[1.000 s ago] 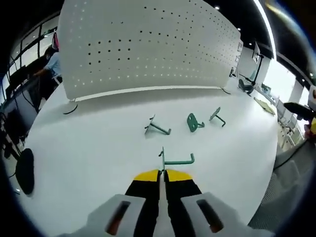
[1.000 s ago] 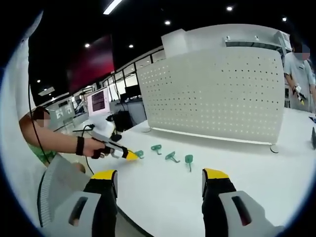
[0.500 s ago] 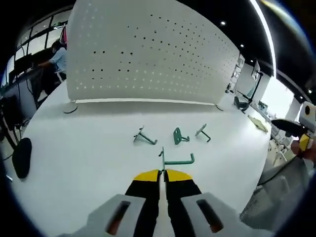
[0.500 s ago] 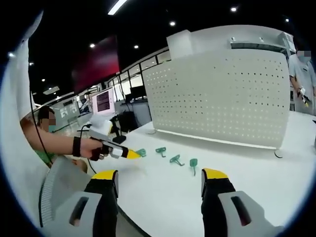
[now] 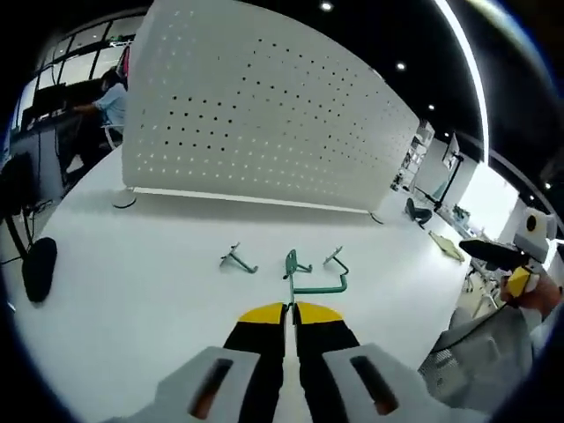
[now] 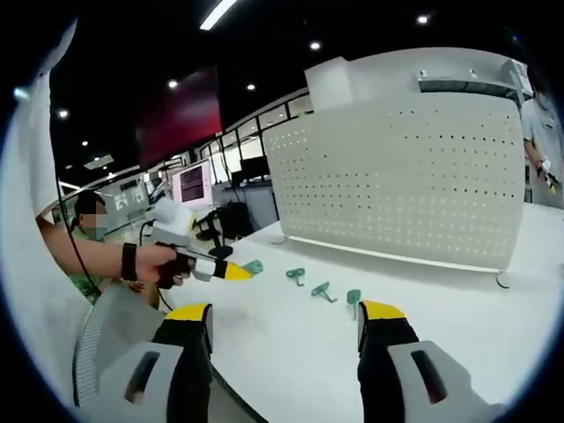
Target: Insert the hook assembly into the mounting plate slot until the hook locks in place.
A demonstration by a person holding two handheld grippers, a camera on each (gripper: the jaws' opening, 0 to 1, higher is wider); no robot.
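Left gripper view: claw (image 5: 290,307) pinches green L-shaped wire hook (image 5: 310,284)

Grey tongs (image 6: 285,322) with black, yellow-tipped jaws; black wristband (image 6: 129,262) worn.

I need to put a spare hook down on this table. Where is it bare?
Bare patches: the strip of white table between the pegboard foot and the three loose hooks, and the stretch between those hooks and the black object. Crowded: the loose hooks, close ahead of the left gripper and its held hook.
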